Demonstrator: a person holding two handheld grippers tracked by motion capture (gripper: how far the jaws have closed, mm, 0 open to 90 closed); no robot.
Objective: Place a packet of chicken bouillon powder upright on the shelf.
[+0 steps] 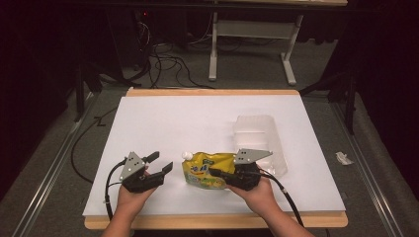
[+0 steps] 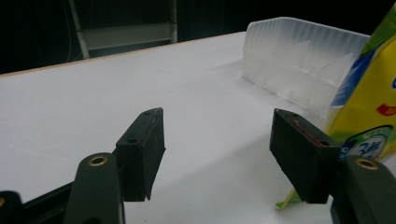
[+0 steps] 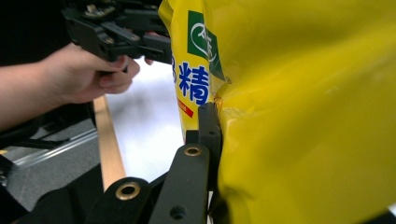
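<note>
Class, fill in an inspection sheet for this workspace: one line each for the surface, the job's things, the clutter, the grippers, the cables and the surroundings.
Surface: white table top with wooden edges.
Job's things: yellow spouted pouch lying near the front; clear plastic bin behind it and to its right.
Clutter: nothing seen on the table; a scrap of paper lies on the floor at the right.
Grippers: left gripper open, holding nothing; right gripper shut on the pouch.
Cables: a black cable trails from the right gripper; loose cables on the floor beyond.
Surroundings: dark room; white table frame behind.
</note>
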